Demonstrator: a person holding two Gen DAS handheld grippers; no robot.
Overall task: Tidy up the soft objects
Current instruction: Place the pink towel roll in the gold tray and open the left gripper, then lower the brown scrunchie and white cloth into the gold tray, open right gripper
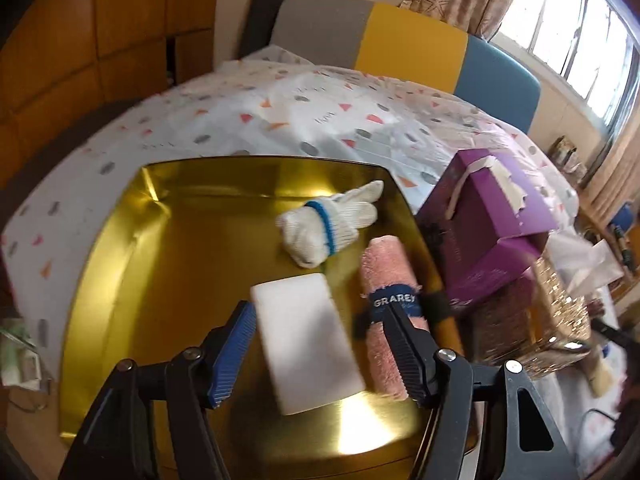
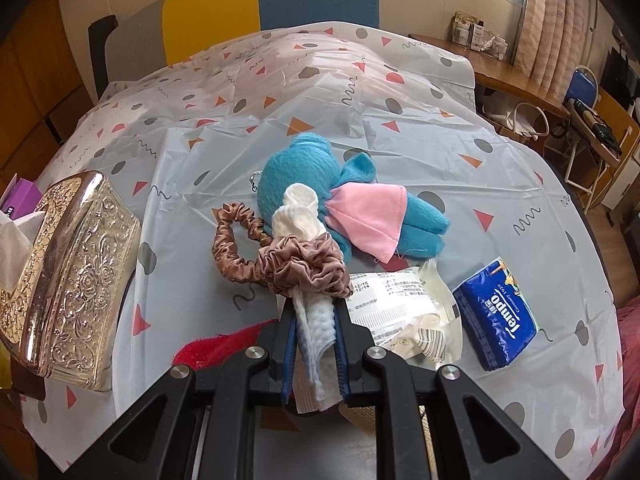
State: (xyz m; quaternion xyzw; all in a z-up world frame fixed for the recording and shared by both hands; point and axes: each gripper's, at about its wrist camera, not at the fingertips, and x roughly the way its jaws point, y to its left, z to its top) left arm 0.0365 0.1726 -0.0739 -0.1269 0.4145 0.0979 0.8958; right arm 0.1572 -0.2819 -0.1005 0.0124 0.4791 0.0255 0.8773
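In the left wrist view a gold tray point(image 1: 168, 264) holds a white knit glove point(image 1: 324, 224), a rolled pink towel point(image 1: 390, 312) with a blue band, and a white sponge block point(image 1: 308, 340). My left gripper point(image 1: 320, 320) is open, its fingers on either side of the sponge, which looks blurred. In the right wrist view my right gripper point(image 2: 314, 320) is shut on a white rolled cloth point(image 2: 310, 280) with a brown scrunchie point(image 2: 304, 266) around it. Behind it lie a blue plush toy point(image 2: 296, 176) in a pink skirt and a brown scrunchie loop point(image 2: 232, 244).
A purple box point(image 1: 480, 216) and an embossed gold tissue box point(image 2: 68, 276) stand beside the tray. A blue Tempo tissue pack point(image 2: 500, 316), a white plastic packet point(image 2: 404, 312) and a red cloth point(image 2: 224, 344) lie on the patterned tablecloth point(image 2: 360, 100). Chairs stand behind the table.
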